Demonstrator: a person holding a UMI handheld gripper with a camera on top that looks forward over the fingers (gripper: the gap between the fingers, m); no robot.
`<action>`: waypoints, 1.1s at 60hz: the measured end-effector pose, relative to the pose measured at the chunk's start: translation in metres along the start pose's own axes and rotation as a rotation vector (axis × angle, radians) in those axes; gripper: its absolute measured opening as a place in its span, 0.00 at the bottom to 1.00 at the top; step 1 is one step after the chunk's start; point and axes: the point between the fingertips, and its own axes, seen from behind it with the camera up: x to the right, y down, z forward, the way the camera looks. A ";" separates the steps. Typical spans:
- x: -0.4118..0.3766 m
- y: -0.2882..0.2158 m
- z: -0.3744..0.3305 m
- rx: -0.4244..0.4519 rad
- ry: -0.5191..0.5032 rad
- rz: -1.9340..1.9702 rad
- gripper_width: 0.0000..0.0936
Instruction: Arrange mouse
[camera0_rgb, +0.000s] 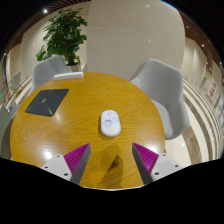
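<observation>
I see white mouse (110, 122) on round wooden desk (60, 130) — just ahead of my fingers (75, 157), centred between them, not touching. Gripper (111, 158) released, spread wide, holding nothing. Dark mousepad (47, 101) lies well apart, beyond left finger.

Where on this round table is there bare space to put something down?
Bare wood lies between the mouse and the open gripper, and between the mouse and the dark mousepad. The table is nowhere crowded; chairs ring its far edge.
</observation>
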 end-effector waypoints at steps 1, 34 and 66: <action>0.000 -0.002 0.005 0.001 -0.004 0.003 0.93; 0.001 -0.051 0.099 -0.017 -0.026 0.047 0.93; -0.080 -0.163 0.060 0.063 -0.100 0.077 0.45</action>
